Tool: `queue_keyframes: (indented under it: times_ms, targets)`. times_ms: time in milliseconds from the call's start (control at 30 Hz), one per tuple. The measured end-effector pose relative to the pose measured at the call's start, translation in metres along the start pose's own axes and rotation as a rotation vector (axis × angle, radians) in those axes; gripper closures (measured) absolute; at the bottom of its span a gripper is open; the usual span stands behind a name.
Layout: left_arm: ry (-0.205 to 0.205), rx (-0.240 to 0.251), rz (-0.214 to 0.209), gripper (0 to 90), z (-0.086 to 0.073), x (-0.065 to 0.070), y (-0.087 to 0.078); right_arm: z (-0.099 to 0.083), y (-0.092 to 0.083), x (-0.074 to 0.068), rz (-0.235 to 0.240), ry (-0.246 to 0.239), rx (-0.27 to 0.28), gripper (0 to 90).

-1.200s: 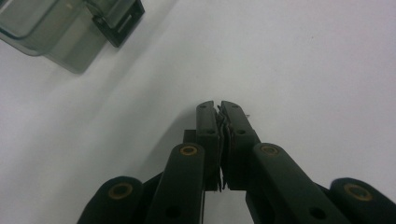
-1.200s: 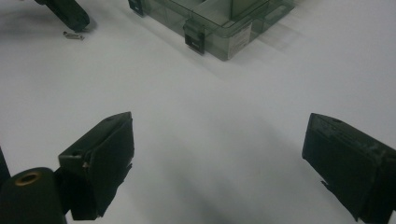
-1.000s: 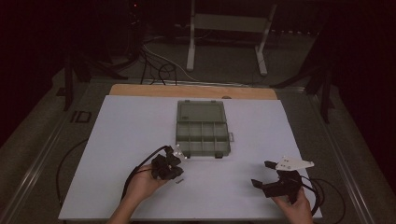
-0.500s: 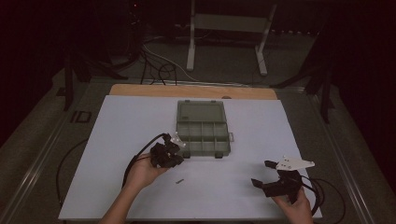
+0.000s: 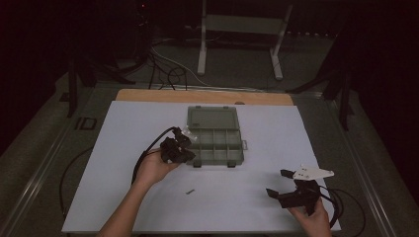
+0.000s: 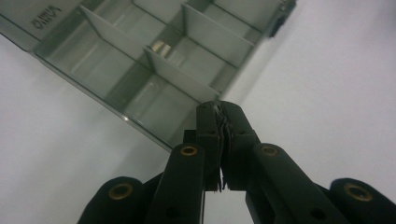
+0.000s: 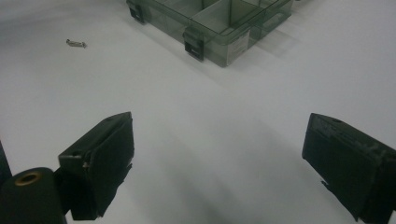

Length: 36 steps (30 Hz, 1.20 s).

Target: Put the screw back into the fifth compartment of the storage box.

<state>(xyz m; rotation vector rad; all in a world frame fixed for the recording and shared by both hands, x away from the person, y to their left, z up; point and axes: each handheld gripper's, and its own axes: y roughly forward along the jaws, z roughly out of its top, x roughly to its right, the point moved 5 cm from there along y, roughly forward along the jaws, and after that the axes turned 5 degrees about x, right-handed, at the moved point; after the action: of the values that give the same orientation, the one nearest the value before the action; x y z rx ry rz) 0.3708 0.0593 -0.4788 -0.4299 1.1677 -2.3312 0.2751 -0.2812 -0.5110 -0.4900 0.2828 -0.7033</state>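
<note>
Hovering at the near-left corner of the open grey-green plastic compartment box point(image 5: 215, 143), the left gripper point(image 6: 219, 140) is held with jaws pressed together, nothing discernible between them, while the right gripper point(image 5: 286, 185) is held wide open and empty, so a small metal screw point(image 5: 189, 191) near the box could be approached squarely.

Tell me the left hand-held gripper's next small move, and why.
Probably ease forward over a compartment and open. The left hand-held gripper has its jaws pressed together at the near edge of the open box; whether they pinch something small is unclear. One screw lies on the table.
</note>
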Motion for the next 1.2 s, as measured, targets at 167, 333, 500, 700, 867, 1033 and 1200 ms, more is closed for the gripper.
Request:
queue_keyframes:
  times_ms: [167,333,500,700,867,1033,1200]
  targets:
    - [-0.012,-0.011,0.014,87.5,0.005,-0.010,0.005,0.001,0.000,0.000,0.004,-0.003,0.006,8.9]
    - [-0.019,-0.018,0.020,87.4,0.008,-0.014,0.011,0.001,-0.001,0.000,0.004,0.002,0.007,8.9]
    - [-0.022,-0.020,0.032,87.1,0.010,-0.016,0.015,0.001,0.000,0.000,0.004,0.000,0.009,8.9]
    - [-0.034,-0.016,0.042,76.8,0.011,-0.020,0.013,0.001,0.000,0.000,0.008,-0.001,0.009,8.9]
    - [-0.017,-0.013,0.028,67.7,0.008,-0.014,0.004,0.000,0.000,-0.001,0.010,-0.002,0.007,8.9]
    - [-0.009,0.012,-0.003,56.9,0.002,-0.003,-0.003,0.000,0.000,-0.001,0.009,-0.005,0.002,8.9]
    - [0.005,0.014,-0.024,48.5,-0.009,0.008,-0.006,0.000,0.000,-0.001,0.009,0.000,0.006,8.9]
